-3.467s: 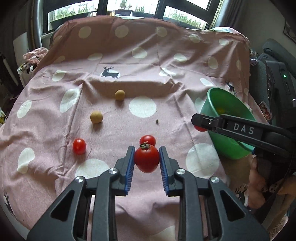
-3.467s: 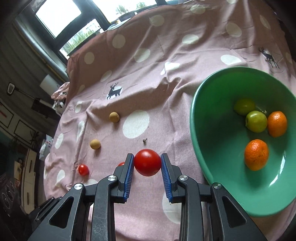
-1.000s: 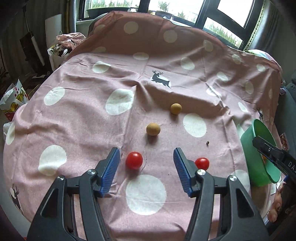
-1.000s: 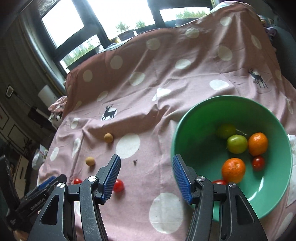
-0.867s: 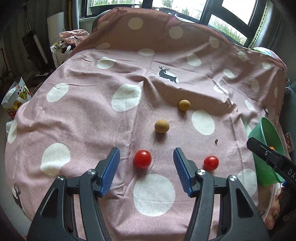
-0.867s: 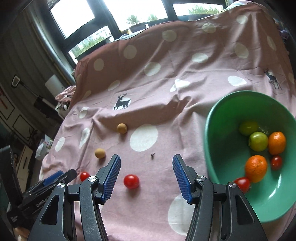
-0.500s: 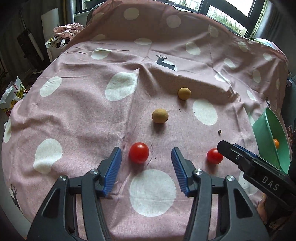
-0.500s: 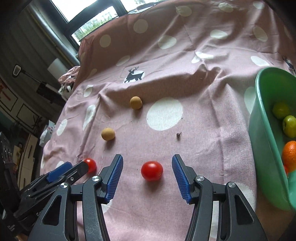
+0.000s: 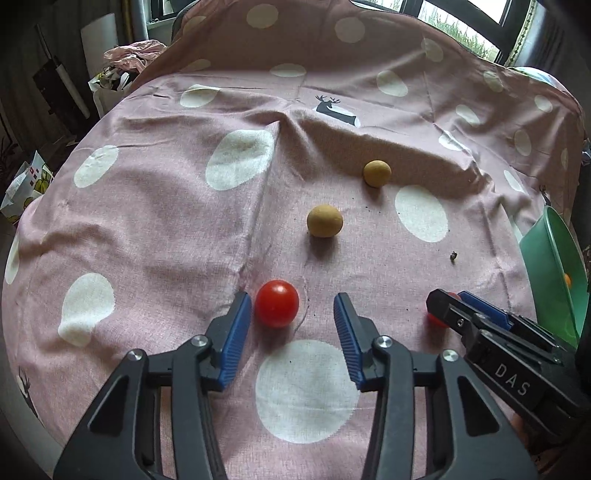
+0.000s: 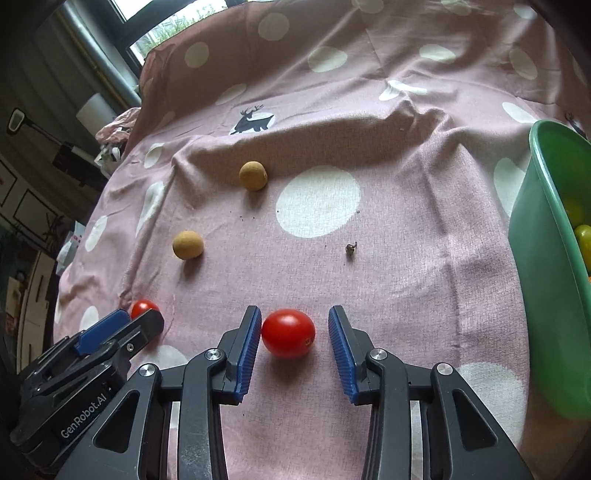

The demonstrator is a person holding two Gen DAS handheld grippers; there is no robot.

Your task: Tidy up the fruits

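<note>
Now both sets of jaws are closing: the left hand-held gripper (image 9: 293, 325) straddles one red tomato (image 9: 277, 303), untouched on its right, while the right hand-held gripper (image 10: 291, 341) brackets another tomato (image 10: 288, 333), not clamped

Soft daylight enters from the windows (image 9: 461, 22) at the top, where the panes glare almost white. The cloth (image 9: 166, 206) is evenly lit, and the fruits cast short, soft shadows toward the camera. Both views are sharp at the centre, bowed by the fisheye, with the corners vignetted to black.
</note>
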